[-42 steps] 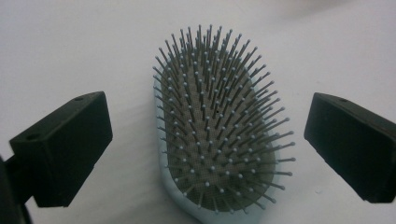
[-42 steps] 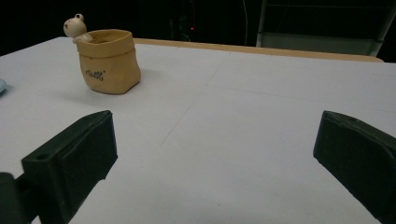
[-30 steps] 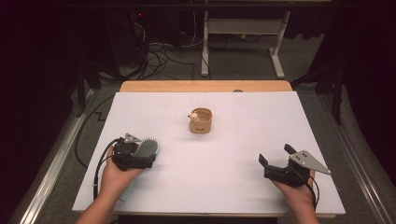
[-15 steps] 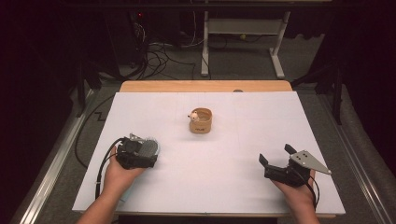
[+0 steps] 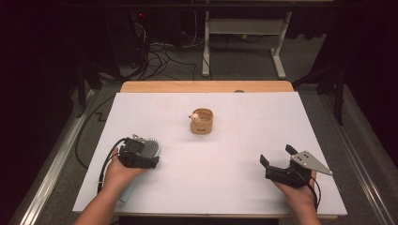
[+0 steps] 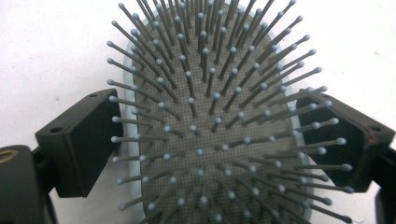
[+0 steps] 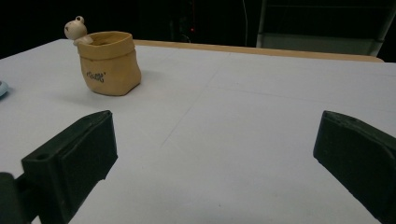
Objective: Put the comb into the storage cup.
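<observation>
A pale blue hairbrush (image 5: 149, 145) with grey bristles lies at the table's left. In the left gripper view its head (image 6: 205, 140) faces up between the two black jaws, which have just been closing and now rest against its rim. My left gripper (image 5: 146, 152) (image 6: 208, 135) sits over the brush head, with the handle running back under the hand. My right gripper (image 5: 277, 154) (image 7: 215, 140) rests low at the table's right with its jaws wide apart and nothing between them. A small tan sack-shaped pot (image 5: 202, 123) (image 7: 109, 63) stands mid-table with a little cream figure (image 7: 75, 29) on its rim.
A white sheet (image 5: 234, 140) covers the table, and a strip of bare wood (image 5: 206, 86) shows along its far edge. Beyond it, cables (image 5: 155, 51) lie on the dark floor beside a white desk frame (image 5: 244, 28).
The left hand and its gripper have shifted slightly over the brush head. The right hand and the pot have stayed where they were.
</observation>
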The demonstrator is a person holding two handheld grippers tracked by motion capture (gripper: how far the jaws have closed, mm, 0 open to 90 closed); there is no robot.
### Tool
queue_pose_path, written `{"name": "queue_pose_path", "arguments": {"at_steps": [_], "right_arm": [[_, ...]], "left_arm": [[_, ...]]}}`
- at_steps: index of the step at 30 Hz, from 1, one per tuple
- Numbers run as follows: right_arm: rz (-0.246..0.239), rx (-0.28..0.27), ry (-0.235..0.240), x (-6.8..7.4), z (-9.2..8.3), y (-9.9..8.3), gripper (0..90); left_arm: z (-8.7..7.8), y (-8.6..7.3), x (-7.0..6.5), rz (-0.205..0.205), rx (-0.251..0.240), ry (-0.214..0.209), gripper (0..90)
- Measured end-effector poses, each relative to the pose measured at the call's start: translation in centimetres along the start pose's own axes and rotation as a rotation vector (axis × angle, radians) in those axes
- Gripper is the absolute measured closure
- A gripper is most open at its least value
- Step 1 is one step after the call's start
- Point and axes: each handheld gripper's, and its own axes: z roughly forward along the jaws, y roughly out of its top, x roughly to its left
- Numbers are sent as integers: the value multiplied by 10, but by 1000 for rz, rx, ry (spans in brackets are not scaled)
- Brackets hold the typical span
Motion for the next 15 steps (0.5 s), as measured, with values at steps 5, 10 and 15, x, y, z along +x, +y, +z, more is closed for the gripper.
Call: {"name": "queue_pose_path", "arguments": {"at_steps": [5,10,15], "right_arm": [[-2,2,1,0,0,0,2],[-3,3,0,0,0,0,2],[-4,3,0,0,0,0,2]], "left_arm": [[0,1,1,16,7,-5,98],[0,2,1,25,17,-10,105],[0,3,0,14,23,-6,106]]}}
